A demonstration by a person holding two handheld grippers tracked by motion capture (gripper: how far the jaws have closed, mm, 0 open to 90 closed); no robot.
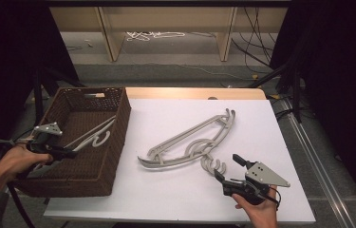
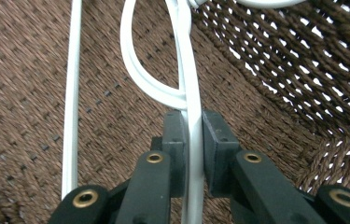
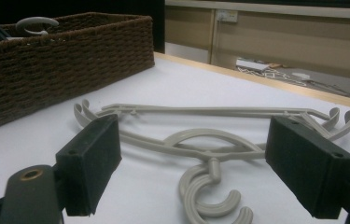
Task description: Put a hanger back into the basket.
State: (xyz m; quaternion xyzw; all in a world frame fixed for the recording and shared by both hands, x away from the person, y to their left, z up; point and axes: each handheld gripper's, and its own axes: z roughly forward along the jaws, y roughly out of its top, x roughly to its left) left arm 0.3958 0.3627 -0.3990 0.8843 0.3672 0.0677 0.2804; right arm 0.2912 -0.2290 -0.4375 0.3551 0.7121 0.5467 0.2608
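My left hand-held gripper (image 2: 192, 140) pinches the white hanger (image 1: 92, 135) lying aslant inside the woven basket (image 1: 118, 123), while beige hangers (image 1: 190, 142) lie stacked on the bench (image 1: 166, 190).

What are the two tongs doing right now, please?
Left tongs: closed on a white hanger inside the basket.
Right tongs: open, holding nothing.
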